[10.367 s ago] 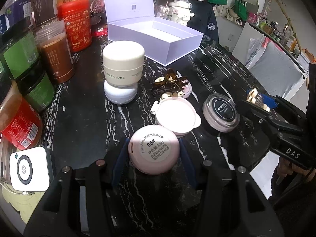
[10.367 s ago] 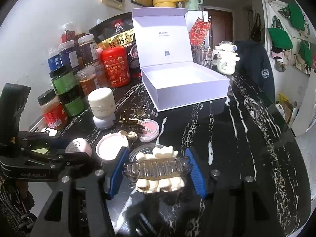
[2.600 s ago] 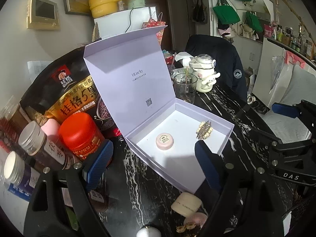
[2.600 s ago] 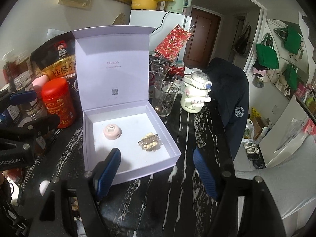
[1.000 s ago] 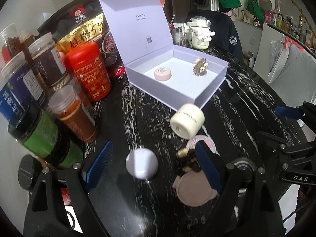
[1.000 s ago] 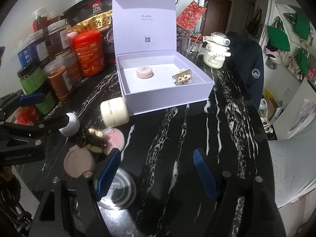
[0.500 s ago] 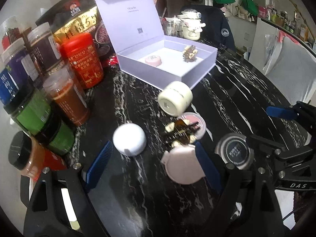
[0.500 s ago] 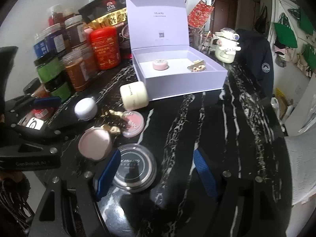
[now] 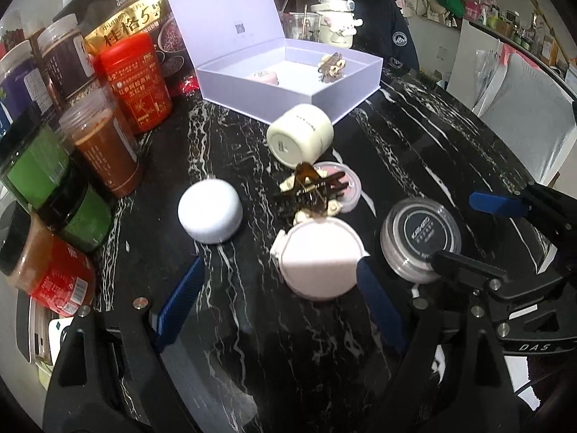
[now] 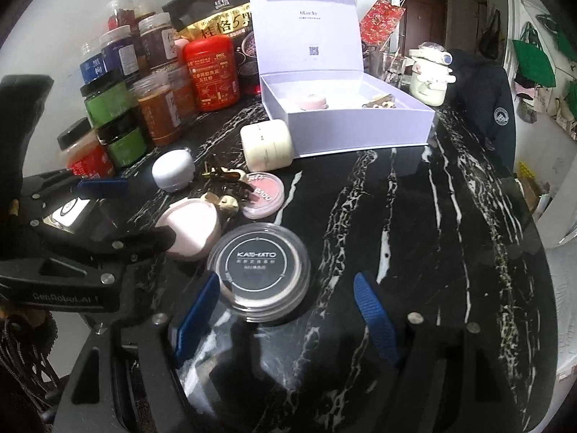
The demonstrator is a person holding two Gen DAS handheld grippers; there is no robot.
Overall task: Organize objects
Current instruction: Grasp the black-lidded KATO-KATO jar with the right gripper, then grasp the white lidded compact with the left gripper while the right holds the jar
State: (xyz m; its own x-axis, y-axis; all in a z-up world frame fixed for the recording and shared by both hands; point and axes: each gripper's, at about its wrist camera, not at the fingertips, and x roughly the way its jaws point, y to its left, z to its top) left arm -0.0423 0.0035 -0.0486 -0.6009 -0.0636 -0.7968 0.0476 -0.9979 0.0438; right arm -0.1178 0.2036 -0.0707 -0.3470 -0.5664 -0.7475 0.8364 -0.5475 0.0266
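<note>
An open lilac box [image 9: 346,83] [image 10: 360,126] holds a pink compact [image 9: 265,77] and a hair clip [image 9: 330,65]. On the black marble table lie a pale pink compact [image 9: 317,256] [image 10: 191,227], a black-lidded powder jar [image 9: 422,238] [image 10: 259,267], a brown hair claw [image 9: 310,187], a blush pot [image 10: 263,191], a cream jar on its side [image 9: 299,139] [image 10: 267,144] and a white round case [image 9: 211,209] [image 10: 173,169]. My left gripper [image 9: 281,303] is open, just short of the pink compact. My right gripper [image 10: 285,317] is open around the powder jar's near side.
Several food jars and a red tin [image 9: 135,79] crowd the table's left side, with a cereal bag [image 10: 216,25] behind. Glasses and a white kettle-shaped pot [image 10: 429,75] stand behind the box. A white device [image 10: 70,209] lies at the left edge.
Both grippers have come lower and nearer the loose cosmetics. The pink compact now lies close to the left fingers and the powder jar between the right fingers.
</note>
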